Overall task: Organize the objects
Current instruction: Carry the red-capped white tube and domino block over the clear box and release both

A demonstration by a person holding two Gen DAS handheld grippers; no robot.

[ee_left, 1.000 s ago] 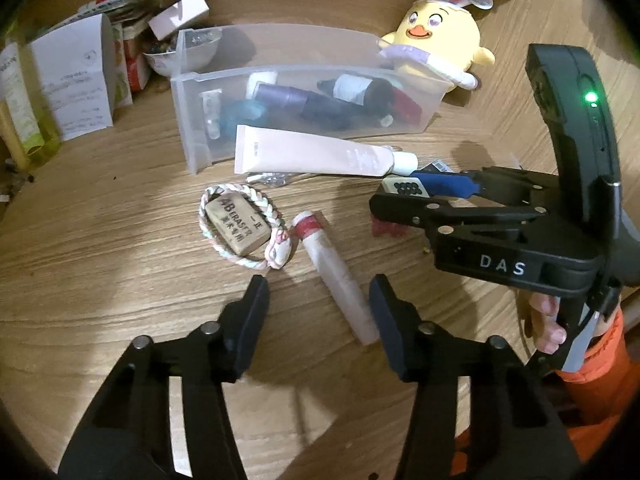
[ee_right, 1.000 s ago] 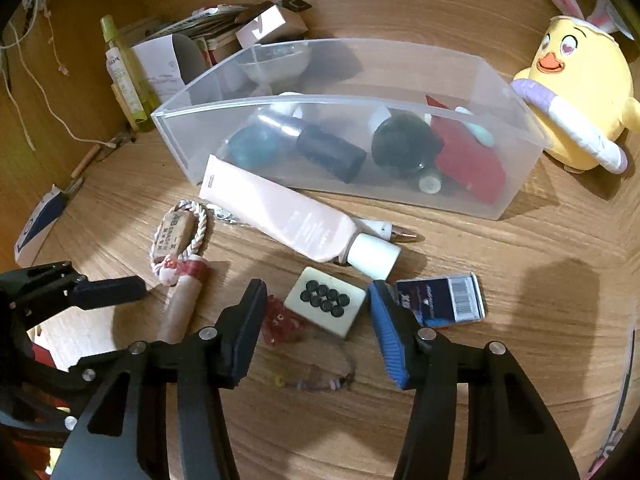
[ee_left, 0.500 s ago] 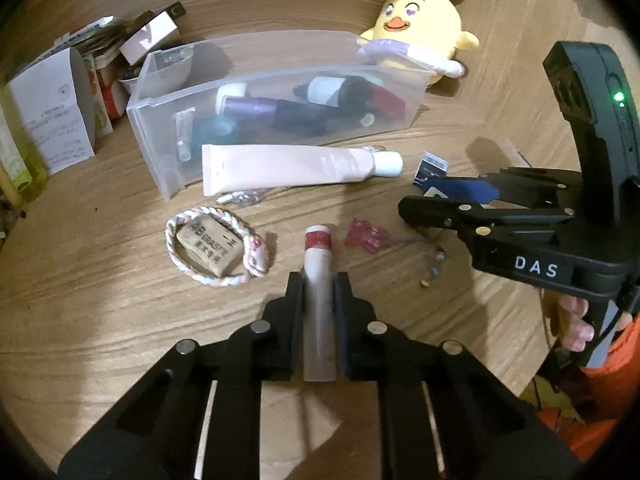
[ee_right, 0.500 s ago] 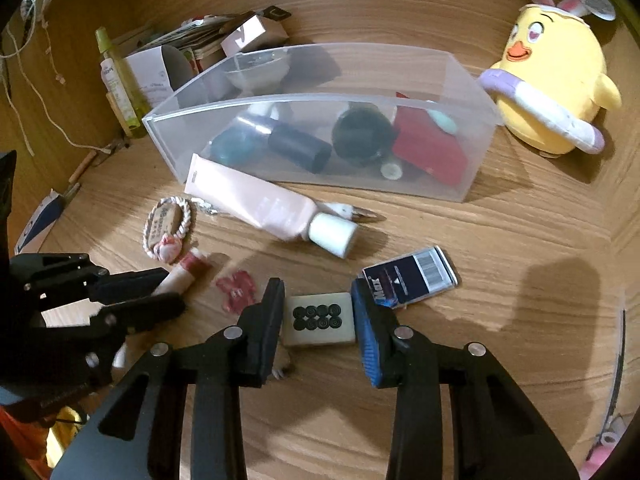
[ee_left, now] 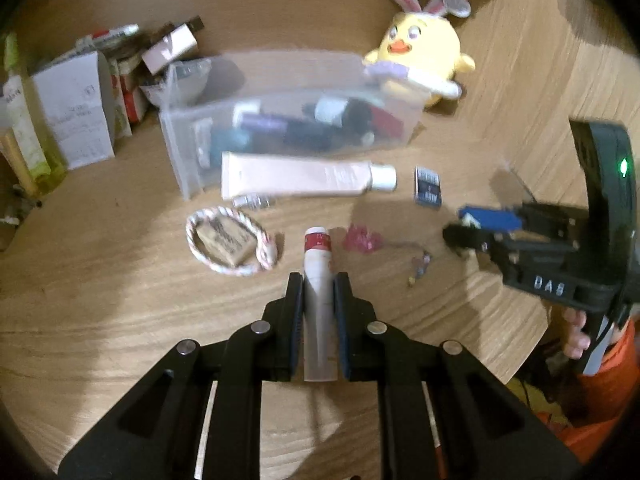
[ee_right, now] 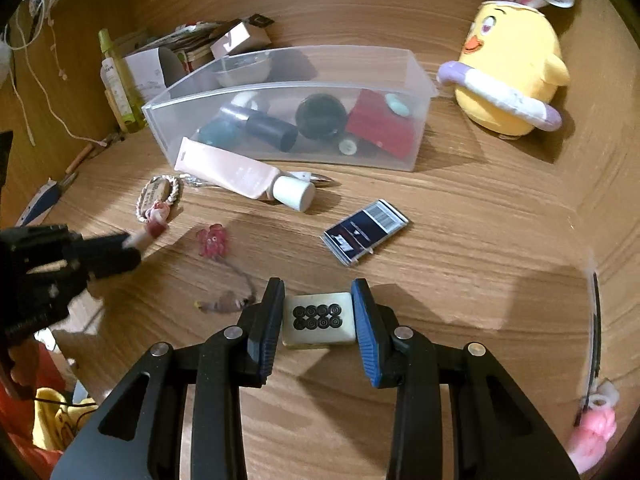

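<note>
While your left tool gripped the slim red-capped tube and your right tool pinched the dotted tile, both things sat low over the wooden worktop. You needed a clean lift toward the clear bin, clearing the pink tube before it. Warm light, cluttered corner.

Tube lies in front of bin, plush toy right.
</note>
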